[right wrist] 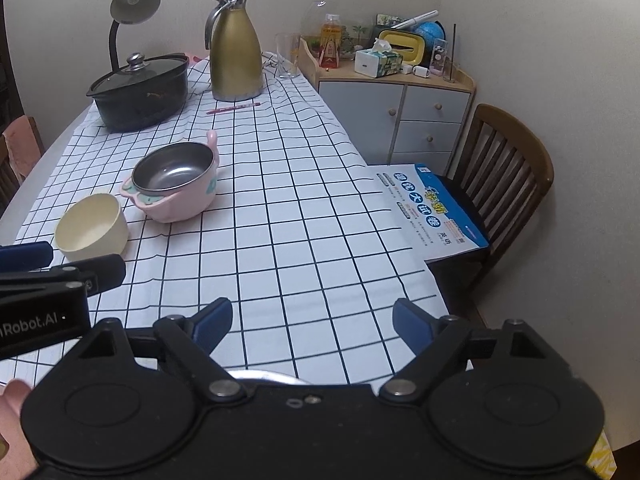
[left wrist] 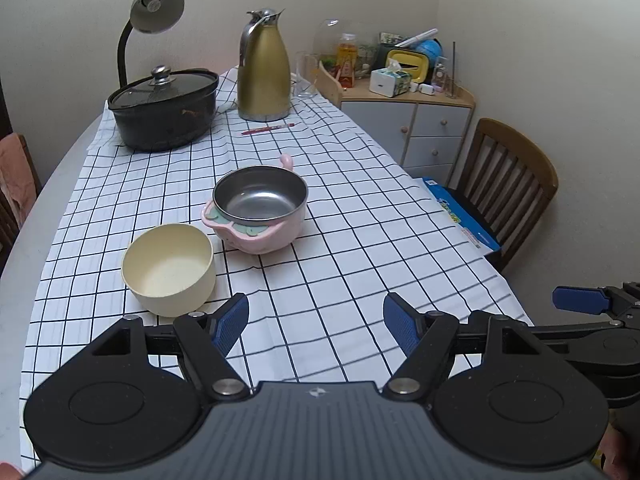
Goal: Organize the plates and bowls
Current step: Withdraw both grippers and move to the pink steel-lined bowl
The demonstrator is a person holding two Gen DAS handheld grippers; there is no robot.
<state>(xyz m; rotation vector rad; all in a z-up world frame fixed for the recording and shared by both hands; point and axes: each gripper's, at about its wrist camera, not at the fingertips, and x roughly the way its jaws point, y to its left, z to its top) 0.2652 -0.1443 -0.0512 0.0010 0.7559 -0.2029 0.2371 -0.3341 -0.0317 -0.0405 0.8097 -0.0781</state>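
Hovering over the checked tablecloth [left wrist: 340,240], both tools spread wide and holding nothing: left gripper [left wrist: 316,322] with jaws apart just short of the cream bowl [left wrist: 170,268], right gripper [right wrist: 312,322] likewise gaping, over bare cloth well right of that bowl. Beyond the cream bowl, nearly touching it, a pink bowl [left wrist: 260,210] with a steel liner. Farther behind it, a black lidded pot [left wrist: 164,110] and a gold jug [left wrist: 264,68].
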